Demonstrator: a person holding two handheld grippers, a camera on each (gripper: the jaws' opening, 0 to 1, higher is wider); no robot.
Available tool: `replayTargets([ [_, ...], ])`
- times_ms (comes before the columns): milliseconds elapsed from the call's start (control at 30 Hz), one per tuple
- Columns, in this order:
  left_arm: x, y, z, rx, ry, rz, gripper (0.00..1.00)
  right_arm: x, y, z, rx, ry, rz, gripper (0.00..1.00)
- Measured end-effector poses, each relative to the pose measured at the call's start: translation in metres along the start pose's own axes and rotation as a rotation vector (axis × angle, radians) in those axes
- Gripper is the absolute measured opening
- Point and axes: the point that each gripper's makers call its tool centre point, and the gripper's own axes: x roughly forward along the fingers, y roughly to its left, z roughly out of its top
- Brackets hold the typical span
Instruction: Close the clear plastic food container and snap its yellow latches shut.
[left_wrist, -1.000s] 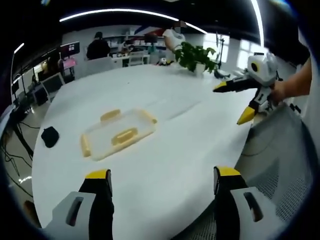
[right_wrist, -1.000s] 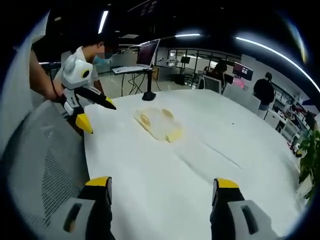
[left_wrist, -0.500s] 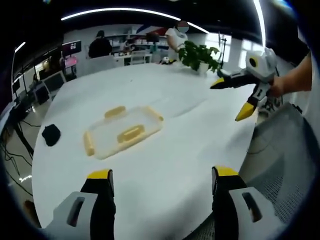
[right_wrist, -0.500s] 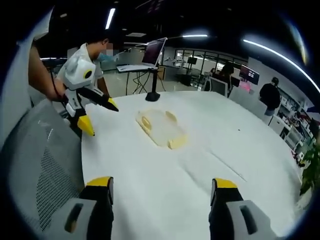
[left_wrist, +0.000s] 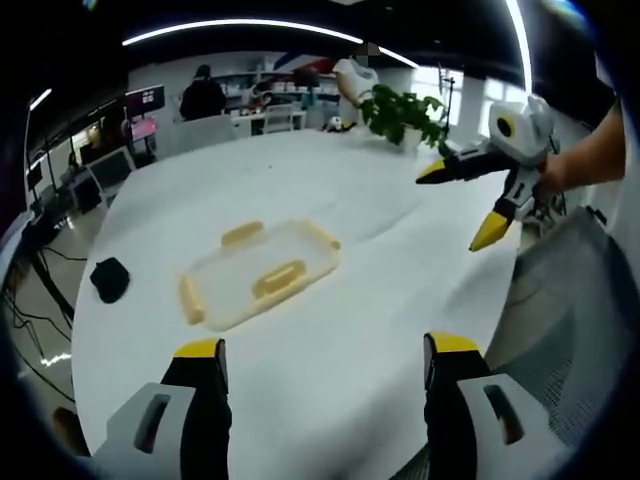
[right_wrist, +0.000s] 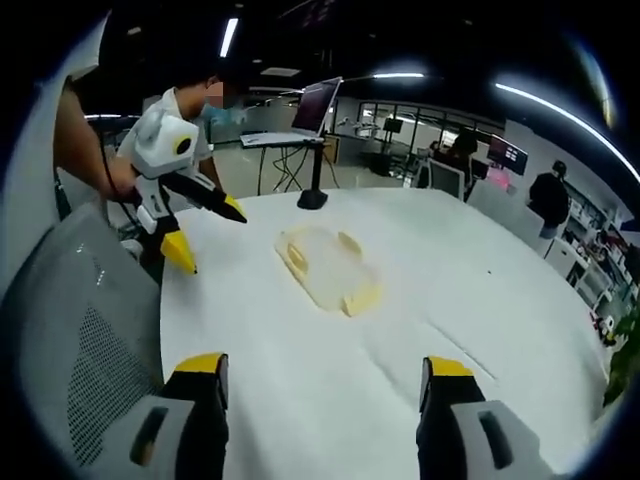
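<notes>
Container (left_wrist: 262, 283): lying flat on the white table (left_wrist: 330, 190), toward the middle, well apart from both grippers; lid appears already down on the base, though not certain at this range.
Latches: yellow tabs at the container's edges, one on the short end (left_wrist: 190, 299), one on the far long side (left_wrist: 243, 234), one on the near long side (left_wrist: 280, 280); in the right gripper view the container (right_wrist: 325, 267) shows a yellow tab at its near end (right_wrist: 362, 298). Whether any is snapped down: cannot tell.
Left gripper (left_wrist: 325, 355): jaws spread wide, holding nothing, above the near table edge, aimed at the container.
Right gripper (right_wrist: 323, 365): jaws spread wide, empty, over bare tablecloth; also seen from the left gripper view (left_wrist: 460, 205), in the air above the table's right side.
Surroundings: small black object (left_wrist: 109, 279) on the table left of the container; potted plant (left_wrist: 400, 112) at the far edge; mesh chair back (right_wrist: 70, 330) beside the table.
Stage (judgement): approach only, no contact, no latch pressed yet.
Risk 1: light container likely to slide on the cloth if one latch pushed sideways without the other gripper bracing.
Risk 2: lid seated crooked, so latches would not catch.
Risk 3: wide jaw tip slipping off a narrow tab.
</notes>
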Motion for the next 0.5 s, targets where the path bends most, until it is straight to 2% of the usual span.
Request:
replayTargets([
  [333, 0.001, 0.012, 0.003, 0.045, 0.009, -0.004, 0.78, 0.007, 0.0, 0.007, -0.059, 0.01, 0.027, 0.75],
  [500, 0.0, 0.024, 0.007, 0.029, -0.001, 0.008, 0.78, 0.011, -0.001, 0.012, -0.072, 0.013, 0.034, 0.75],
])
